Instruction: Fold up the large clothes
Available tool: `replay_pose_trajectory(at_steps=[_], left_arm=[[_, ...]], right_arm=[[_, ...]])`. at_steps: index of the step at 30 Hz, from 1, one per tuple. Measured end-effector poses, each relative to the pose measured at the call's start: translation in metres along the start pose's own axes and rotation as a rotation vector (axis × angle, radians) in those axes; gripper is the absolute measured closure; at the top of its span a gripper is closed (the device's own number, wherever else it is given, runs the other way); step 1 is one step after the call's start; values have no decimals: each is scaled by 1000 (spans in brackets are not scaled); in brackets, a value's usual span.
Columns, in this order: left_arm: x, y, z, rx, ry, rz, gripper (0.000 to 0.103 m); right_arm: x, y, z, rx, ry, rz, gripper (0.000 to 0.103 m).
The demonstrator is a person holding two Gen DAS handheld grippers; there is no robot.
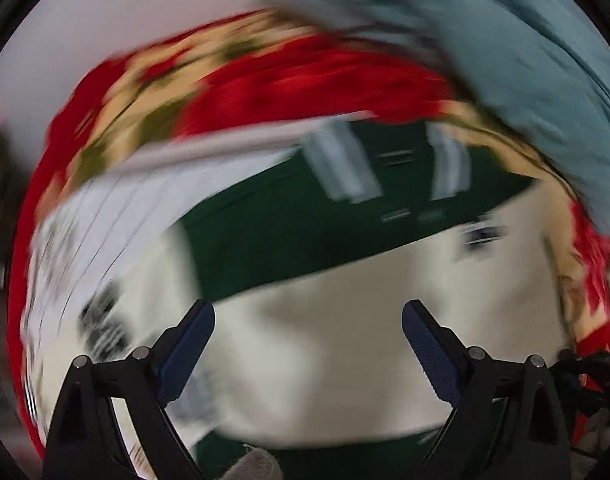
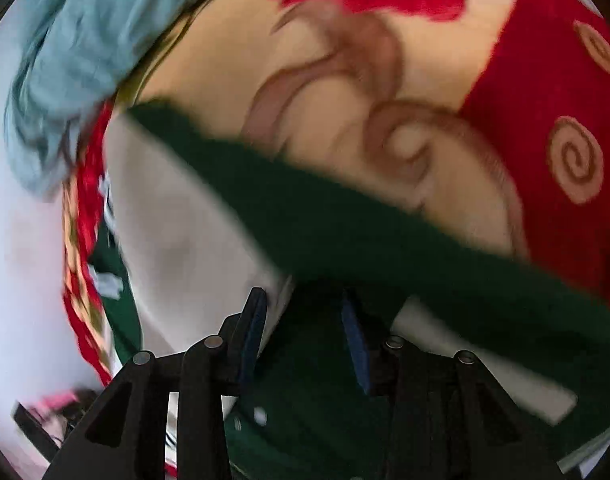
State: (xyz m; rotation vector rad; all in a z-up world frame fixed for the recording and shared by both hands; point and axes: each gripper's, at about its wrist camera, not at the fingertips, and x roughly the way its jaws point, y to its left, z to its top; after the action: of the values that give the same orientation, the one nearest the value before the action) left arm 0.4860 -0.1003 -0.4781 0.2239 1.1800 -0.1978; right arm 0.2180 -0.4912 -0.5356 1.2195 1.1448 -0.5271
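Observation:
A large cream and dark green garment (image 1: pixel 345 340) with grey stripes lies spread on a red and cream patterned blanket (image 1: pixel 305 84). My left gripper (image 1: pixel 308 322) is open just above the cream part, holding nothing. In the right wrist view the green fabric (image 2: pixel 345 220) runs as a band across the frame and down between my right gripper's (image 2: pixel 303 312) fingers. The jaws stand part closed with the green cloth between the pads. Both views are motion-blurred.
A crumpled pale blue garment (image 1: pixel 505 60) lies on the blanket at the far right; it also shows in the right wrist view (image 2: pixel 85 40) at the upper left. The blanket (image 2: pixel 545 120) has spiral patterns. A pale wall (image 1: pixel 125 20) lies beyond.

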Motion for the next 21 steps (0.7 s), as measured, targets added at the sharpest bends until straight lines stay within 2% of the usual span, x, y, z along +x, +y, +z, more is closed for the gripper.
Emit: replay_pose_trajectory(at_steps=[1,3,6,7,10,12,13,14,16,18,21], left_arm=[[4,-26,9,40,-4,-9,7],[16,-80,29,111,-6,-30,7],[47,-140,53,172,12,-26,7],[63,-157,61,190,31,-12,7],[110,-185,75,208,85,95,7],[142,-184,79,215,121,209,7],[155,-177,79,201,142,220,5],[163,-171,79,183,163,212,4],[162,-158,76,157,156,170,4],[148,-151,73,169,137,177,4],[110,-122,64,101,75,140,4]], right_arm=[[3,-10,9,13,-15,-17,68],[5,-23,20,30,-60,-91,69],[10,-25,24,24,-49,-100,69],[10,-25,25,23,-42,-95,69],[12,-30,27,36,-17,-66,69],[12,-31,26,23,-6,-63,69],[12,-30,26,9,0,-70,69],[15,-26,23,-2,4,-77,69],[18,-18,23,-20,24,-96,69],[22,-12,26,-30,44,-109,69],[15,4,28,-53,59,-118,69]])
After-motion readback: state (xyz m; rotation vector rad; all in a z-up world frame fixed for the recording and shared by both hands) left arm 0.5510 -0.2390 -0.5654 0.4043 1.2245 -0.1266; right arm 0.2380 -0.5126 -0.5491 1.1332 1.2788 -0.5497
